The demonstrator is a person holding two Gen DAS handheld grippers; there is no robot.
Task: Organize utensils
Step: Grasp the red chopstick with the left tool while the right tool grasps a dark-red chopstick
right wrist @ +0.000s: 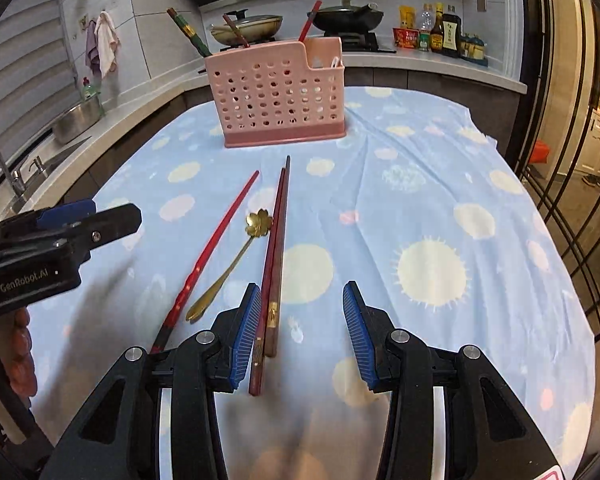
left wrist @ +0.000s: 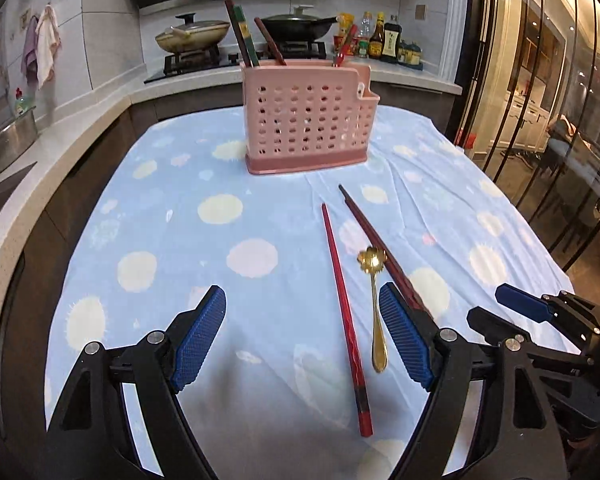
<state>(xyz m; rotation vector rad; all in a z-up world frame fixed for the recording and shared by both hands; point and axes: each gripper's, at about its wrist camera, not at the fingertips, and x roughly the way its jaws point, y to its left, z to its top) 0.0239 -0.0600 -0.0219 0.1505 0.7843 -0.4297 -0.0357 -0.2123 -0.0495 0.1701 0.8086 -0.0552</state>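
Note:
A pink perforated utensil holder [left wrist: 306,120] [right wrist: 278,98] stands at the far middle of the table with several chopsticks upright in it. On the blue cloth lie a red chopstick [left wrist: 342,308] [right wrist: 216,240], a gold flower-bowl spoon [left wrist: 376,304] [right wrist: 232,264] and a dark brown chopstick pair [left wrist: 374,236] [right wrist: 274,256]. My left gripper [left wrist: 302,312] is open and empty; the red chopstick and spoon lie between its fingers. My right gripper [right wrist: 302,306] is open and empty, with the brown pair's near ends just inside its left finger [right wrist: 248,332].
The table edge [right wrist: 540,216] drops off at the right beside glass doors. A counter with a steel pot [left wrist: 10,140] runs along the left. A stove with pans [left wrist: 196,34] and sauce bottles [right wrist: 444,32] sit behind the holder.

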